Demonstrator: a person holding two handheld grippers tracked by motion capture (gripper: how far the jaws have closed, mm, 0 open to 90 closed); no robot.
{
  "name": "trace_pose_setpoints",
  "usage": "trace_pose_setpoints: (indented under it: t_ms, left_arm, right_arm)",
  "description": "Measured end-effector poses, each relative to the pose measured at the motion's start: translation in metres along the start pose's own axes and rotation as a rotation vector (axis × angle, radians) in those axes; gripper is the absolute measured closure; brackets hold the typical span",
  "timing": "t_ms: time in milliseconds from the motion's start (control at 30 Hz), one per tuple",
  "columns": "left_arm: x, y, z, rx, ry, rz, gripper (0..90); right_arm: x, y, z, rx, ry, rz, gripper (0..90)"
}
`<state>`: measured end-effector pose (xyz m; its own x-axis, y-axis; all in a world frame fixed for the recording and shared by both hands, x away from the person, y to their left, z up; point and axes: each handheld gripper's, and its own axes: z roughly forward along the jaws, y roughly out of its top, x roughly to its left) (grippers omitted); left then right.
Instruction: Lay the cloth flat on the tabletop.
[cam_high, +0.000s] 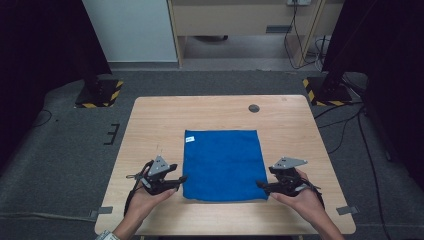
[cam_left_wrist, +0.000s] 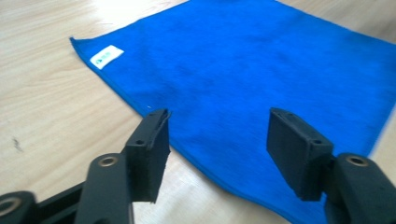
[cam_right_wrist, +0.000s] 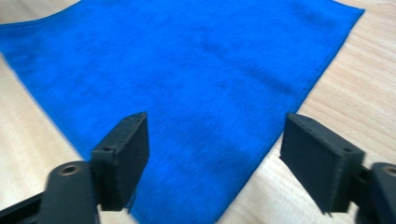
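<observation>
Both pairs of fingers stand wide apart and hold nothing: the left gripper (cam_high: 181, 179) is at the near left corner of the blue cloth (cam_high: 222, 162), the right gripper (cam_high: 261, 185) at its near right corner. Lying flat and nearly square on the wooden table (cam_high: 155, 120), the cloth has its edges parallel to the table's. A small white label (cam_left_wrist: 107, 56) sits at its far left corner; the print is too small to read.
</observation>
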<state>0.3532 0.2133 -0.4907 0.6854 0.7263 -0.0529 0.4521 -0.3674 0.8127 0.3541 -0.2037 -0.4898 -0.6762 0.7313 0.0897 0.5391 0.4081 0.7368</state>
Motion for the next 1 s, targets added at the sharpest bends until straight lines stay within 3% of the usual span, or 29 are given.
trace_pose_setpoints:
  t_ms: [433, 667, 1000]
  left_arm:
    - [0.018, 0.014, 0.030, 0.049, -0.008, 0.002, 24.6]
    - [0.021, 0.021, 0.038, 0.066, -0.015, -0.007, 16.1]
    - [0.028, 0.026, 0.043, 0.063, -0.003, -0.029, 13.5]
  right_arm:
    - [-0.001, 0.015, 0.025, -0.012, -0.020, 0.027, 12.6]
    - [0.005, 0.024, 0.036, -0.012, -0.013, 0.012, 11.9]
    - [0.019, 0.036, 0.049, -0.011, 0.011, -0.018, 10.9]
